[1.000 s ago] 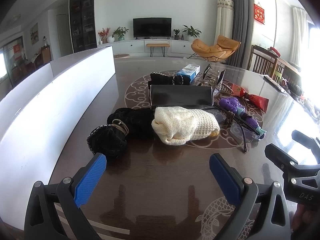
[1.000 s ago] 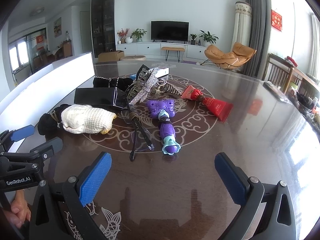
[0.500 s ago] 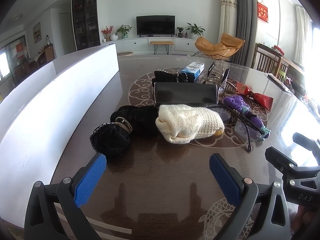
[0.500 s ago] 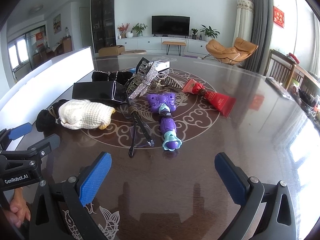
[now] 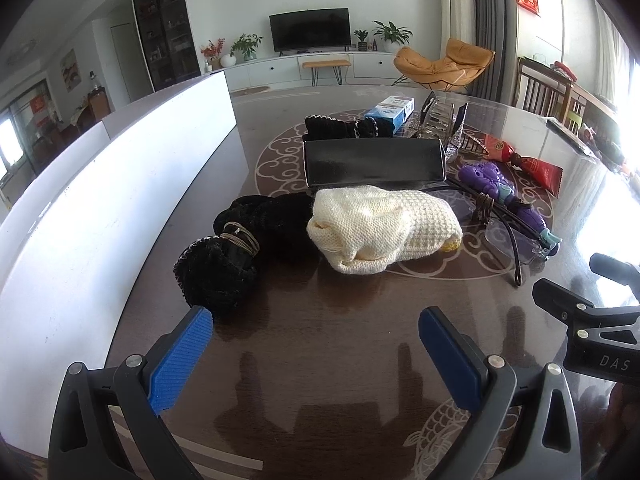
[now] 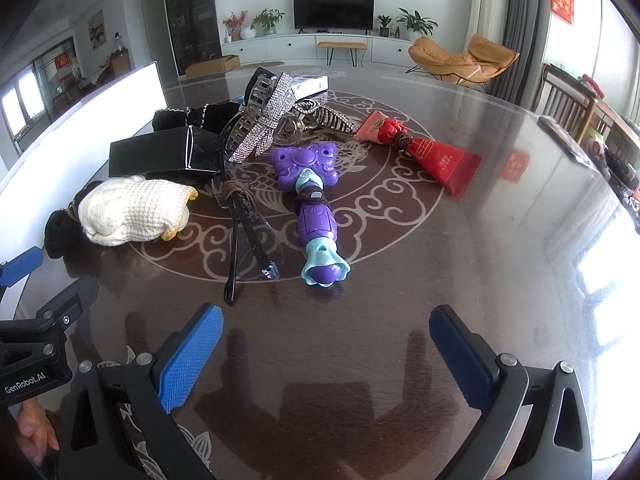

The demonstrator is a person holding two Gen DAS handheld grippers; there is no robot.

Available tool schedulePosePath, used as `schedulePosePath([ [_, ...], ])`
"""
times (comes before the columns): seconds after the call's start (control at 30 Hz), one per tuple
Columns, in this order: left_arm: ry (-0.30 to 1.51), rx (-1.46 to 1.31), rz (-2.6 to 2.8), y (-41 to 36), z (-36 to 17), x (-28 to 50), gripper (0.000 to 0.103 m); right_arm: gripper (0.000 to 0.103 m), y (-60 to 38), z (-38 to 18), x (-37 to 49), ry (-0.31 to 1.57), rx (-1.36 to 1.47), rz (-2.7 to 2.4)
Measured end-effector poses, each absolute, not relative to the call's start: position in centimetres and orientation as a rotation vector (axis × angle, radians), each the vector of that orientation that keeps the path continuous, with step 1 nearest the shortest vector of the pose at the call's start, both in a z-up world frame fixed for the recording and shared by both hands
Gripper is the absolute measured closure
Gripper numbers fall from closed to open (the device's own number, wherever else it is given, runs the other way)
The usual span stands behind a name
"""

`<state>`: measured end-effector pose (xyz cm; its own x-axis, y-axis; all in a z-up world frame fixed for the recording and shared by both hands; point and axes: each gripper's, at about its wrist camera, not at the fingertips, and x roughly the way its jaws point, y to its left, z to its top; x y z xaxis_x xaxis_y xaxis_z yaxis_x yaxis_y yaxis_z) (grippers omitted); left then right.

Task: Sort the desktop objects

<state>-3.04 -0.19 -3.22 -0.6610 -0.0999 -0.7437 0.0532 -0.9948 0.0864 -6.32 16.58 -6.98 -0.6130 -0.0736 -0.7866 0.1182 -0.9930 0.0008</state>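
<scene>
both claws have edged nearer the cream knit; left claw and right claw gape wide, empty.

The left gripper hangs low at the near left, its blue-padded fingers spread wide with nothing between them. The right gripper hangs level beside it at the near right, likewise spread wide and empty. A hand grips the left gripper's handle from below.
</scene>
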Motion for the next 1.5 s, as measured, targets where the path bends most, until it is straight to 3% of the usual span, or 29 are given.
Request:
schedulePosePath([
  [0.33,-0.083,1.366,-2.723,-1.0,-4.6,-5.3,0.0,0.0,16.3,-7.7,-8.0,0.097,1.394,-2.703],
  [0.5,0.068,1.422,-2.704,-2.7,-4.9,-7.4,0.0,0.0,16.2,-7.7,-10.2,0.089,1.394,-2.719],
  [1.5,0.055,1.412,-2.733,-2.6,-5.2,-9.2,0.0,0.0,16.3,-7.7,-12.7,0.084,1.395,-2.721],
])
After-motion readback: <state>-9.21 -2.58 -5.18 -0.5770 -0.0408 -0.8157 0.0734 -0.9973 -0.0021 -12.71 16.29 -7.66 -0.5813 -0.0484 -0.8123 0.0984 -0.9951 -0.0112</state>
